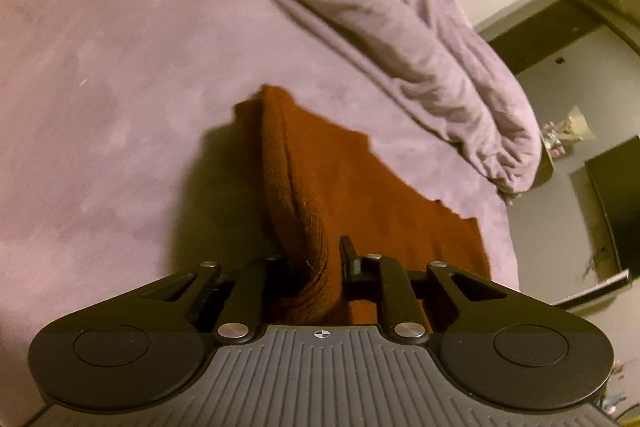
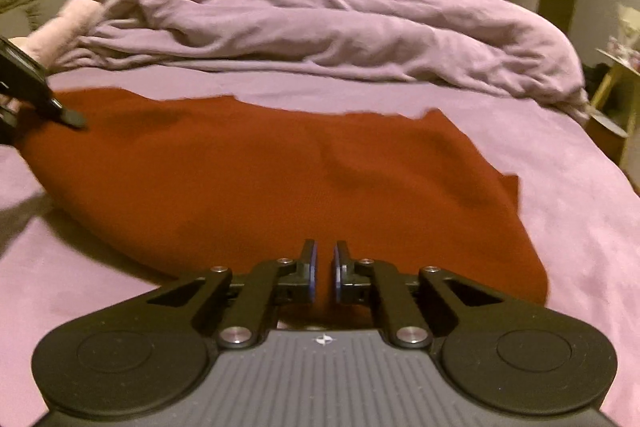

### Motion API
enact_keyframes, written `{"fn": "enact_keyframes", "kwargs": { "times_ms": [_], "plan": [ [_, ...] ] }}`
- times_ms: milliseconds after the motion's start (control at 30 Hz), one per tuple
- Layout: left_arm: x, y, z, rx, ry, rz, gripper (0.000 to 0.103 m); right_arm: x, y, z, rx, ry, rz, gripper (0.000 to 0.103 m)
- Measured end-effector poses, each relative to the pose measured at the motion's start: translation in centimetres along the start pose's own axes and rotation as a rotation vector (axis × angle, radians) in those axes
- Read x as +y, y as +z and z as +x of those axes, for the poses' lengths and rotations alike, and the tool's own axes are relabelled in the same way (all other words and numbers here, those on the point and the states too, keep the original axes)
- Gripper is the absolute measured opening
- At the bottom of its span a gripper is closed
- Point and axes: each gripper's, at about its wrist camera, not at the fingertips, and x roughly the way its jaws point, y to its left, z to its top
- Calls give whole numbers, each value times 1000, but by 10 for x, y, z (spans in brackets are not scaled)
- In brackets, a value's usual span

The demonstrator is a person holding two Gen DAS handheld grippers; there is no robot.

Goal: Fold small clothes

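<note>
Rust knit garment [image 2: 256, 179], long axis left-right across bed [image 2: 560, 211]

No words, labels, brand names or numbers can be read in either view. The only sign is a small white circle crossed by a vertical and a horizontal line, printed at the front middle edge of the ribbed grey body of the left gripper [image 1: 316, 259]. The right gripper [image 2: 324, 267] bears a like mark in the same spot, but it is too blurred to make out.
</note>
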Motion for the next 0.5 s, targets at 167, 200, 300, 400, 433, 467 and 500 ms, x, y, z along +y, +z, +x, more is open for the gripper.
{"fn": "enact_keyframes", "kwargs": {
  "times_ms": [167, 200, 300, 400, 433, 467, 500],
  "plan": [
    [-44, -1, -1, -4, -14, 90, 18, -8, 0, -7, -13, 33, 12, 7],
    [-56, -2, 1, 5, -16, 112, 18, -12, 0, -12, -27, 35, 31, 7],
    [-89, -9, 12, 23, -1, 180, 18, -23, -5, -24, -62, 25, 59, 7],
    [-121, -21, 28, 35, -22, 235, 18, -33, -9, -30, -69, 19, 79, 7],
    [-132, -27, 36, 41, -25, 254, 18, -36, -11, -31, -68, 17, 84, 7],
    [-142, -34, 44, 48, -23, 283, 18, -40, -13, -32, -64, 17, 92, 7],
    [-154, -43, 54, 58, -18, 324, 18, -43, -14, -32, -62, 15, 100, 7]
  ]
}}
